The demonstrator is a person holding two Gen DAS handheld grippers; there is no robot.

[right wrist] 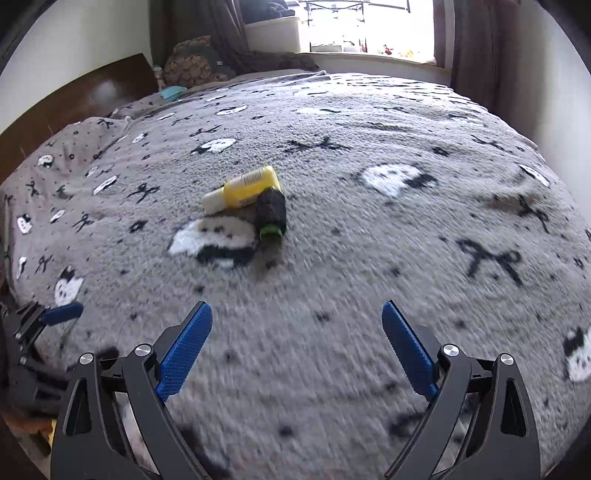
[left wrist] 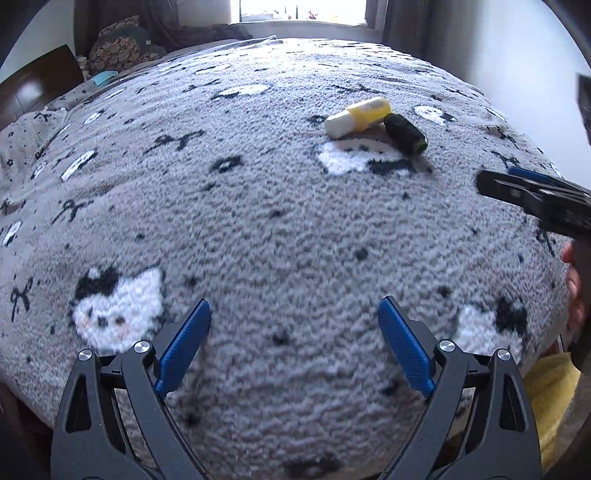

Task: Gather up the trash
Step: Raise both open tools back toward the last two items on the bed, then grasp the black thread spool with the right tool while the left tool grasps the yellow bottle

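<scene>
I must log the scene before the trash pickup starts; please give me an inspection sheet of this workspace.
Surface: bed with grey fleece blanket, cat and bow pattern.
Job's things: yellow bottle with white cap and dark bottle with green end, lying down and touching each other.
Clutter: patterned cushion and a light blue item near the headboard.
Grippers: left hand-held gripper open, empty; right hand-held gripper open, empty; both short of the bottles.
Cables: nothing seen.
Surroundings: bright window, curtains, white wall.
</scene>
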